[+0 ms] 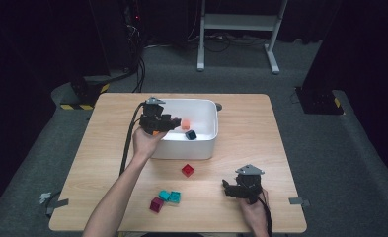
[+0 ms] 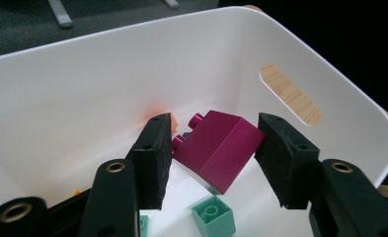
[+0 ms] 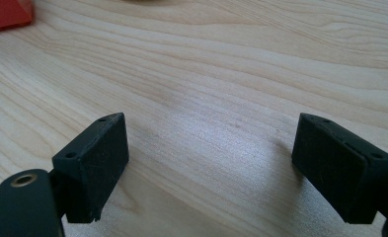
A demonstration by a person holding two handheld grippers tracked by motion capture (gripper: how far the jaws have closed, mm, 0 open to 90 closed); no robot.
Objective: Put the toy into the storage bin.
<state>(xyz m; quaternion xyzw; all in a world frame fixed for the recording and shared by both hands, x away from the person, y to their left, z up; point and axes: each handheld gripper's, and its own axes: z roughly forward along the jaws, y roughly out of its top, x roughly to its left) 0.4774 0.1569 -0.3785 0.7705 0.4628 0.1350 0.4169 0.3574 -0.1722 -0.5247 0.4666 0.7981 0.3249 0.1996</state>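
A person works at a wooden table (image 1: 260,118) with a pair of tongs in each hand, moving toy bricks into a white tub (image 1: 201,111) that sits toward the far left of the tabletop.

The left tongs (image 1: 174,123) reach over the tub's left rim. In the left gripper view, a magenta brick (image 2: 216,148) sits tilted between the two black jaws, studs pointing toward the tub's far wall. The jaws stand about half open. The right pad looks to be at the brick's corner and the left pad close to its studs; whether they press on it or have let go cannot be told. The brick hangs above the tub floor, inside the walls.

To finish this step well, the likely best course is to keep the jaws well inside the rim, spread them evenly so the brick falls flat, then lift straight up clear of the wall.

Already in the tub are a green brick (image 2: 213,215) below the jaws, an orange brick (image 1: 185,124) and a dark brick (image 1: 191,135). They may make the falling brick bounce or tip.

On the table near the tub's front wall lies a red brick (image 1: 187,170); farther toward the person are two teal bricks (image 1: 170,196) and another magenta brick (image 1: 156,204).

The right tongs (image 1: 227,187) rest well to the right of the tub, jaws wide apart over bare wood, holding nothing.
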